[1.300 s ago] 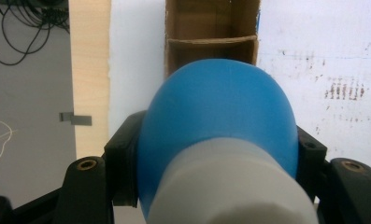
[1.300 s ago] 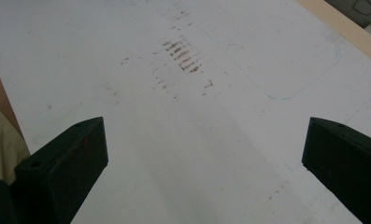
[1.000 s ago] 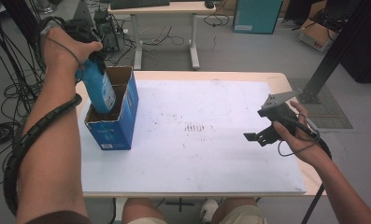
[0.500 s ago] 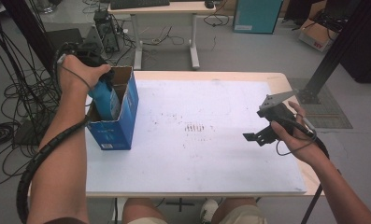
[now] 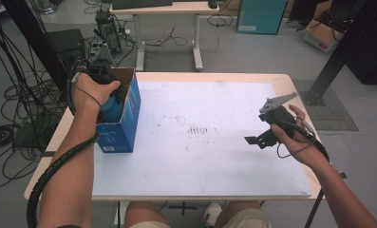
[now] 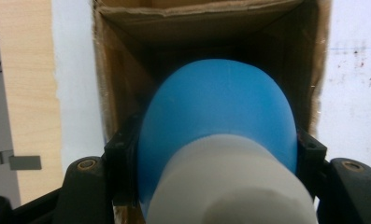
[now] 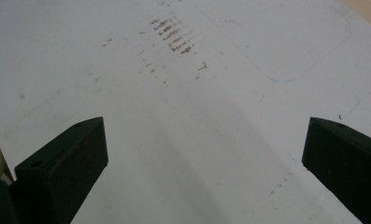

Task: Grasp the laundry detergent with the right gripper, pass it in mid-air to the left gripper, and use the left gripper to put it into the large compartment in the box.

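Across the tabletop (image 5: 210,161) lies one big white sheet (image 5: 214,109), smudged with a patch of dark marks near its middle, and it takes up nearly the whole surface. Next down in size is the one blue cardboard box (image 5: 122,118), standing upright at the left edge of the sheet with its top flaps open.

Then the one blue bottle (image 6: 216,121), with a white cap facing the camera in the left gripper view. It's clamped between the jaws of the left hand-held gripper (image 5: 100,71), which pinch it from both sides just below the cap. In the high view the bottle is mostly down inside the box, so just a bit of blue peeks out next to the person's left hand (image 5: 93,92). From the left gripper view the bottle points straight down the brown interior, walls on all sides.

The right hand-held gripper (image 7: 204,168) is off at the right side of the tabletop, well apart from the box, jaws spread wide with nothing between them, just hanging over bare sheet.

Progress-wise I'd say the packing is almost done: bottle's in the box but not let go yet. What's left, as far as I can tell, is setting it on the bottom, opening the jaws and pulling out. Can't see whether it's touching the bottom.
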A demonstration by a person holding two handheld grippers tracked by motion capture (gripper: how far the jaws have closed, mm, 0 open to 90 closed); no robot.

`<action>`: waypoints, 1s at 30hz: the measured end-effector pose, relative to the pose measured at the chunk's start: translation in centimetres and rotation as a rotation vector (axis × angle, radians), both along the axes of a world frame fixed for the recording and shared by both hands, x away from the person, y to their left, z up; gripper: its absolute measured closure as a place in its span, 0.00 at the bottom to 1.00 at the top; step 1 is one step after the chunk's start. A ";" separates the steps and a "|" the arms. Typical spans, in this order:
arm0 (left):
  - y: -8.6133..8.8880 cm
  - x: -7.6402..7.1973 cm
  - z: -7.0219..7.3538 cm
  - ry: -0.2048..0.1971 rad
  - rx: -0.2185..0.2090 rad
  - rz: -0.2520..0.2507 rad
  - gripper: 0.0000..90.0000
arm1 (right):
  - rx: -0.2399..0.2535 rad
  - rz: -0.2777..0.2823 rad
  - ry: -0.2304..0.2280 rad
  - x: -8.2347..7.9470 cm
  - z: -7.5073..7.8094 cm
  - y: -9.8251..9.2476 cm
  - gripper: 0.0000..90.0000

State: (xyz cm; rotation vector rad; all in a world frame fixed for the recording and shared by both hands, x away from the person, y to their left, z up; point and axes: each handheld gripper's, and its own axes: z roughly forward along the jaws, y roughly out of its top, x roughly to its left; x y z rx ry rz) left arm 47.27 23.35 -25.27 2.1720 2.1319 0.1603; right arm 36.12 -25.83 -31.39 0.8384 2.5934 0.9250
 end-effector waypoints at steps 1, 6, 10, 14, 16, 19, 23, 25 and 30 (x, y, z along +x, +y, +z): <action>0.0 0.0 -0.4 0.005 0.000 -0.001 0.41 | -0.003 -0.001 0.002 0.0 -0.1 0.0 0.00; 0.1 0.2 -1.8 0.024 0.002 -0.003 0.41 | -0.010 -0.011 0.009 0.2 -0.5 -0.2 0.00; 0.0 0.3 -1.9 0.019 0.008 -0.011 0.41 | -0.013 -0.015 0.009 0.5 -0.5 -0.3 0.00; 0.0 0.4 -2.0 0.029 0.010 -0.017 0.41 | -0.012 -0.022 0.009 0.7 -0.4 -0.3 0.00; 0.0 0.5 -2.1 0.023 0.008 -0.016 0.41 | -0.010 -0.026 0.007 0.8 -0.3 -0.4 0.00; 0.1 0.5 -2.1 0.022 0.005 -0.013 0.41 | -0.012 -0.021 0.004 0.9 -0.3 -0.4 0.00; 0.2 0.6 -2.2 0.023 0.002 -0.010 0.41 | -0.018 -0.031 0.001 1.0 -0.2 -0.6 0.00; 0.2 0.6 -2.2 0.022 -0.002 -0.006 0.41 | -0.016 -0.053 0.016 0.9 -0.1 -0.5 0.00; 0.3 0.6 -2.2 0.018 -0.005 -0.006 0.40 | -0.027 -0.052 0.014 1.2 0.3 -0.5 0.00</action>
